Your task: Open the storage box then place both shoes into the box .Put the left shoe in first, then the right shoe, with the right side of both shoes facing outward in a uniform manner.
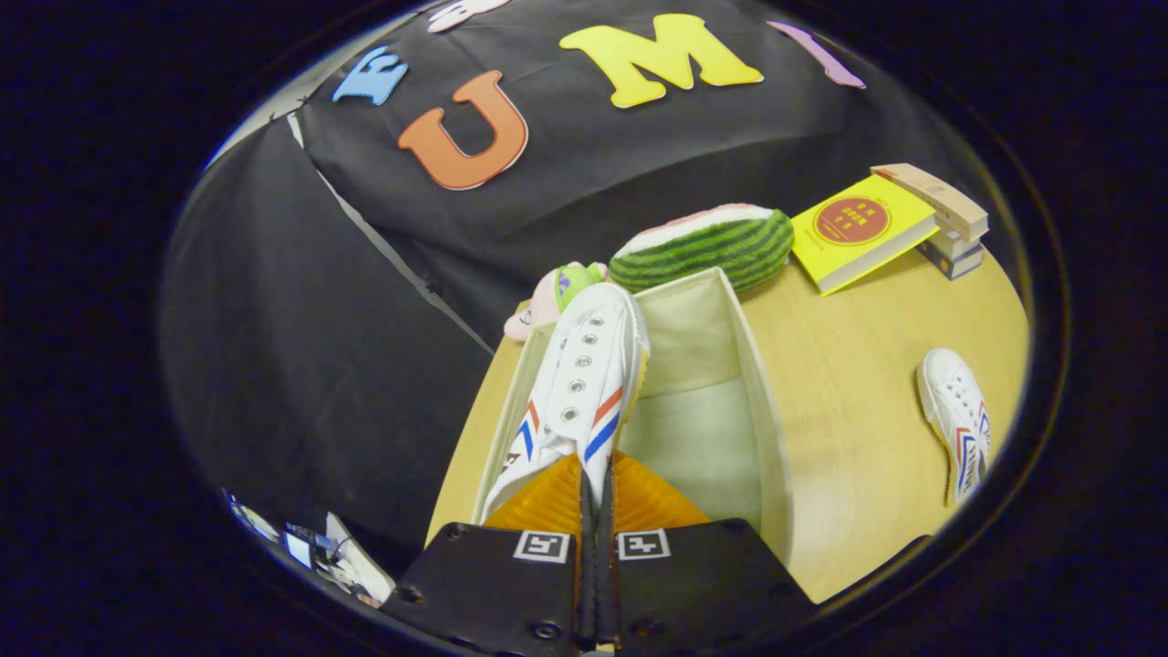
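Note:
My gripper [595, 493] is shut on the edge of a white canvas shoe [584, 374] with red and blue stripes. The shoe hangs just ahead of the fingers, toe pointing away, over the left half of the open cream fabric storage box [762, 411]. The box's inside shows pale and bare to the right of the shoe. A second white shoe [956, 422] with the same stripes lies on the wooden table [858, 365] to the right of the box, well apart from the fingers.
Beyond the box lie a watermelon-slice plush [703, 245] and a small pink and green plush toy [557, 294]. A yellow book [858, 230] leans on a stack of books [949, 224] at the far right of the table.

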Motion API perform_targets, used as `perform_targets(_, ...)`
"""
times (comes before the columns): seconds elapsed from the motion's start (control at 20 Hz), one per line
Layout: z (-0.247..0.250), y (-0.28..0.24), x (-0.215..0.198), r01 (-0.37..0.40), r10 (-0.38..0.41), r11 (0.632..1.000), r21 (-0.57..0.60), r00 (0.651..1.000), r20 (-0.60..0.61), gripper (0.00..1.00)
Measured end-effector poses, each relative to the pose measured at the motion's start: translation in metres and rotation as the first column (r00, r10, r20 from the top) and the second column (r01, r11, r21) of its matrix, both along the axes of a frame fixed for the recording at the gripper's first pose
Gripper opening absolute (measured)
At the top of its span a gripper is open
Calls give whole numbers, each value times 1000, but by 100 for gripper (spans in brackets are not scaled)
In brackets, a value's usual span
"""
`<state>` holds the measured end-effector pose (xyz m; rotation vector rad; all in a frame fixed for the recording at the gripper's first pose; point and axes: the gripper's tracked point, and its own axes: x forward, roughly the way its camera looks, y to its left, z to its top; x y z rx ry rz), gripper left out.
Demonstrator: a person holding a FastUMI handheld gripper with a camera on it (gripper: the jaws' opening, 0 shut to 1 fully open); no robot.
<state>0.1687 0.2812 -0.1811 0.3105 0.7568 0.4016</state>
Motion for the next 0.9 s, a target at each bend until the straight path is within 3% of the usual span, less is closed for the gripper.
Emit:
perform_targets(0.2,-8,17,-9,-39,40,999,-36,999,32,7)
perform_targets(0.5,54,-33,-4,28,51,964,-266,958,283,100)
perform_targets(0.7,86,-78,-12,65,47,949,-308,938,342,100)
perform_targets(0.8,83,-115,-14,117,8,921,-371,948,319,100)
perform_targets(0.9,75,-129,-14,82,43,908,-410,957,287,100)
